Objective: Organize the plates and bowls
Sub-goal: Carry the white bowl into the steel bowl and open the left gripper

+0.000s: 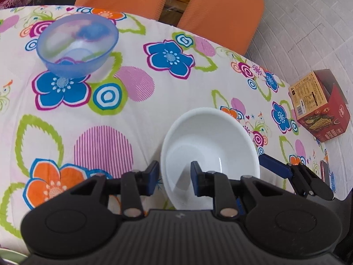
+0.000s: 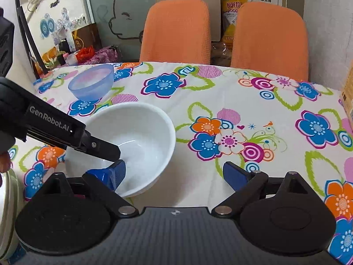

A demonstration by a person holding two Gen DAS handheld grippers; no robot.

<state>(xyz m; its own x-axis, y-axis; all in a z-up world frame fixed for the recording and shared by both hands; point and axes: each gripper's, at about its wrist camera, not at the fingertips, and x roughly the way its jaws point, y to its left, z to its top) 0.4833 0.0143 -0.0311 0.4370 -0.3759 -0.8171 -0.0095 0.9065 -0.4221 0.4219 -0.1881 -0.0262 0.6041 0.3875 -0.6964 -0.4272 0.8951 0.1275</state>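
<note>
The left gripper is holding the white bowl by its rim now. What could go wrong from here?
1. The left gripper pinches only the near rim of the white bowl, one finger inside and one outside; the smooth bowl may slip or tilt when lifted.
2. The right gripper is open close beside the bowl; the two may bump.
3. The blue bowl looks light and could be knocked during stacking.

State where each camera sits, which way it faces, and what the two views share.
Left wrist: sits on the left gripper, looking down and forward over the flowered table; its fingers straddle the near rim of the white bowl; the right gripper's blue finger shows at right.
Right wrist: sits on the right gripper, open beside the white bowl, facing across the table toward two orange chairs; the left gripper reaches into the bowl.
Shared: white bowl, blue bowl, table, chairs.
</note>
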